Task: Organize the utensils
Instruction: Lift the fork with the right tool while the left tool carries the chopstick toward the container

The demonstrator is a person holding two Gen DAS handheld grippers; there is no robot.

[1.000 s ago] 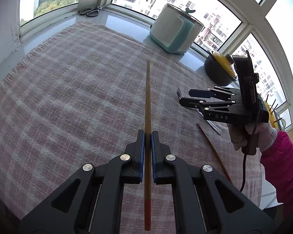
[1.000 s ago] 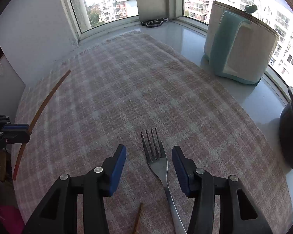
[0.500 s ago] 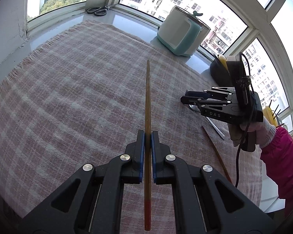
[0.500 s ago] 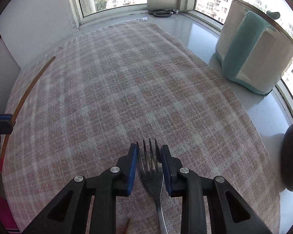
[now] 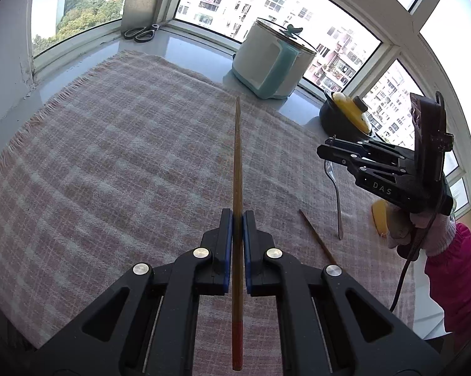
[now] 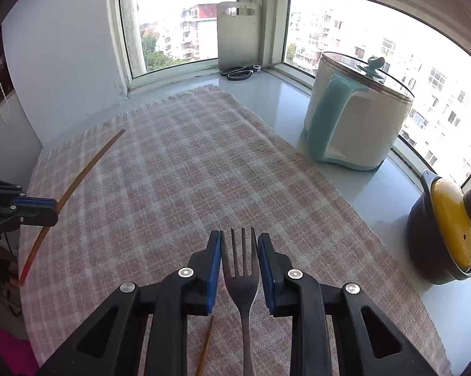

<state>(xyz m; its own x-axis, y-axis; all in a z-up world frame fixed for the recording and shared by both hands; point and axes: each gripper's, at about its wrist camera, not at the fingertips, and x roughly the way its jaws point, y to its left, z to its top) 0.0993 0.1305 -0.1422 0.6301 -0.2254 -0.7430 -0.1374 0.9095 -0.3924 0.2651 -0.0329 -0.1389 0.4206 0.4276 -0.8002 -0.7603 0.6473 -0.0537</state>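
Wooden and red-tipped, one chopstick is sitting pinched between the blue pads of the left gripper, its long axis running straight ahead from six to twelve o'clock, thin end forward, red end trailing back past the jaws. Over on the other side, the right gripper is closing narrow around the steel fork. The pads are pressing the outer edges of the fork's head, tines pointing to twelve o'clock, handle running back to six. In the left wrist view that fork is hanging off the cloth, handle drooping toward the table, so it looks carried rather than resting.

Now the relation that matters: the second chopstick is lying flat on the checked cloth at about four o'clock from the left gripper, near the fork's handle tip, its axis slanting from ten to four. It is showing just below the right gripper at seven o'clock, so the right hand is the nearer one, but both hands are full.

Counting up: two chopsticks, one held and one lying; one fork; two grippers. Beyond the cloth at one to two o'clock, one white-and-teal pot, one yellow-lidded pot, one pair of scissors, one cutting board.
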